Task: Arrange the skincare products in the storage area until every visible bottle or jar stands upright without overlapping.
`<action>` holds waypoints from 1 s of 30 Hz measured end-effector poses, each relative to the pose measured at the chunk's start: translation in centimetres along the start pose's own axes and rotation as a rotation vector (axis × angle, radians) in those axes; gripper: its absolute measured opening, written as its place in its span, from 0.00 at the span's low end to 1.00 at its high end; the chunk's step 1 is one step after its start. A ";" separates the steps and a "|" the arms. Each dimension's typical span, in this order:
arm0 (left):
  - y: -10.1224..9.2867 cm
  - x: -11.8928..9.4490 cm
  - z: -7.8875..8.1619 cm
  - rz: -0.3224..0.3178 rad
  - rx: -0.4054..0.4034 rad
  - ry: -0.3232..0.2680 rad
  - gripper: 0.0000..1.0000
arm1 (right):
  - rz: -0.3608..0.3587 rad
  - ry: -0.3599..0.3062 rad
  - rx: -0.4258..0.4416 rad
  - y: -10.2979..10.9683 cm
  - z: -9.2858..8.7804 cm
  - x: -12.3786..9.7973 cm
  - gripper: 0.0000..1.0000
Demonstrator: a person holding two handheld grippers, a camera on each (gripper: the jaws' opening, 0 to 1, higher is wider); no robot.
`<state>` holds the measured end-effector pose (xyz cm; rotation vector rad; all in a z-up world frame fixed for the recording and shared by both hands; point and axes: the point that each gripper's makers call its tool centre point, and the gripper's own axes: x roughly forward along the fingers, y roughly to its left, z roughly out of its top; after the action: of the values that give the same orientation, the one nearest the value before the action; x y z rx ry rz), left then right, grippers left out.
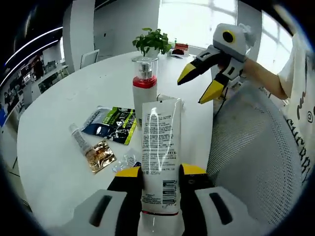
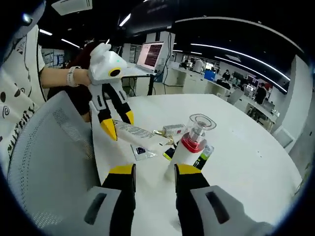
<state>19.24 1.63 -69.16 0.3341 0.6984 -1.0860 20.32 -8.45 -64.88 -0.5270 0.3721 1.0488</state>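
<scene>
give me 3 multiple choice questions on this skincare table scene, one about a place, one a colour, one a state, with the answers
1. Where is the white tube?
A. lying beside the plant
B. between the left gripper's jaws
C. on the mesh chair

2. What colour is the band under the pump bottle's clear cap?
A. red
B. blue
C. green

3. How is the right gripper?
A. shut on the pump bottle
B. shut on a sachet
C. open, holding nothing

Answers:
1. B: in the left gripper view the tube rises between the left gripper's yellow-tipped jaws, above the white table.
2. A: a red band sits below the clear cap in both views.
3. C: in the right gripper view its jaws stand apart with only the table between them; the pump bottle stands just beyond the right-hand jaw.
</scene>
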 end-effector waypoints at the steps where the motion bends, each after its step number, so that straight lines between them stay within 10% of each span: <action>1: -0.3 0.0 0.1 -0.016 0.002 -0.003 0.24 | 0.002 -0.007 -0.055 0.1 0.1 0.1 0.30; 30: -4.2 0.8 -0.2 -0.301 0.033 0.016 0.25 | 0.187 -0.072 -0.519 4.0 0.8 2.3 0.23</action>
<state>15.63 -0.69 -69.47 0.2712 0.7615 -1.3832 17.84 -4.74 -66.34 -0.9271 0.0798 1.3501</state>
